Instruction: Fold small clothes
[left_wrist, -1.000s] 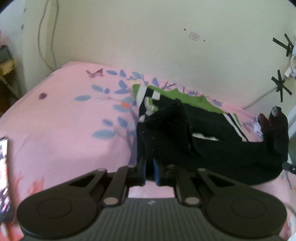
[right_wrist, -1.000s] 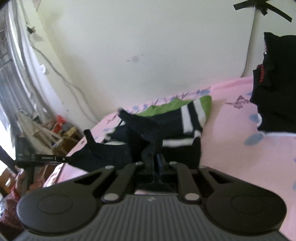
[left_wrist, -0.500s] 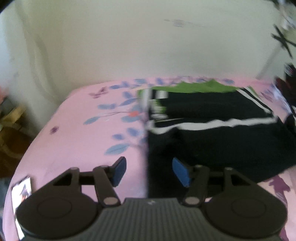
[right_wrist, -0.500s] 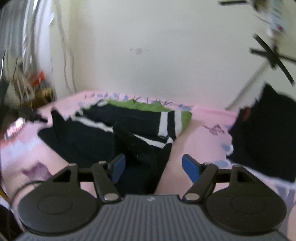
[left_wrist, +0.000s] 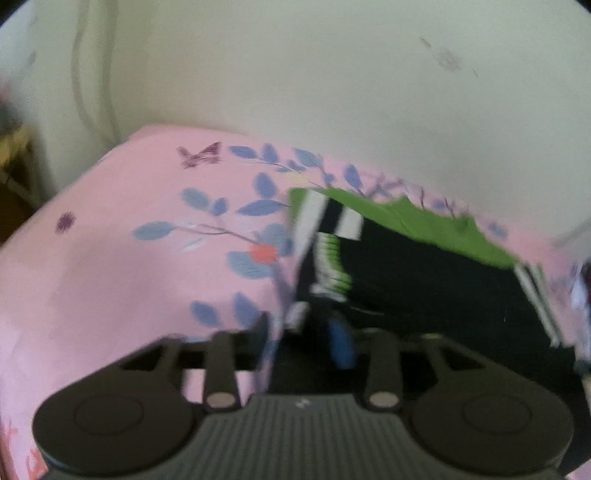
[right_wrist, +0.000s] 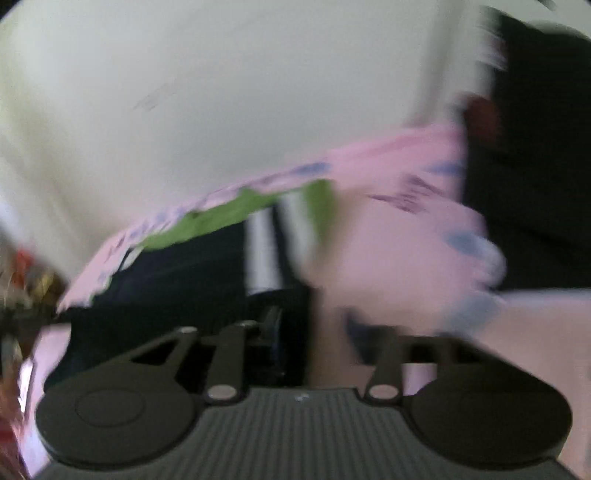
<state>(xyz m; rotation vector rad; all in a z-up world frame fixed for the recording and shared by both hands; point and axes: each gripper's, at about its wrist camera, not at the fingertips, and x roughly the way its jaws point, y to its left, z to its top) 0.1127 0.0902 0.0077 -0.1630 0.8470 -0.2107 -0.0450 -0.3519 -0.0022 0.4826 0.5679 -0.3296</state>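
The black garment (left_wrist: 424, 291) with green and white-striped parts lies flat on the bed (left_wrist: 122, 280), right of centre in the left wrist view and lower left of centre in the right wrist view (right_wrist: 177, 280). A green panel (left_wrist: 413, 221) shows along its far edge, next to the wall (left_wrist: 332, 81). No brand, label or readable writing can be made out; both views are blurred.

Left gripper (left_wrist: 303, 336): fingers parted about halfway. The blue-padded finger (left_wrist: 341, 343) stands over the black cloth; the other finger (left_wrist: 262, 328) stands over the pink sheet at the garment's left edge. The cloth edge lies between them. Contact of the pads with the cloth cannot be confirmed, and nothing is lifted.

Right gripper (right_wrist: 314, 328): fingers spread wide, the jaws having just been closing slightly after opening. One finger (right_wrist: 271, 325) is over the black cloth, the other (right_wrist: 356, 325) over the pink sheet; the garment's right edge lies between them, ungripped.

A second dark garment (right_wrist: 535, 166) occupies the upper right of the right wrist view.

Change from one second earlier: both grippers were then clamped on raised folds of the black cloth; the cloth now lies spread flat and released. Half a second earlier both grippers were already open.
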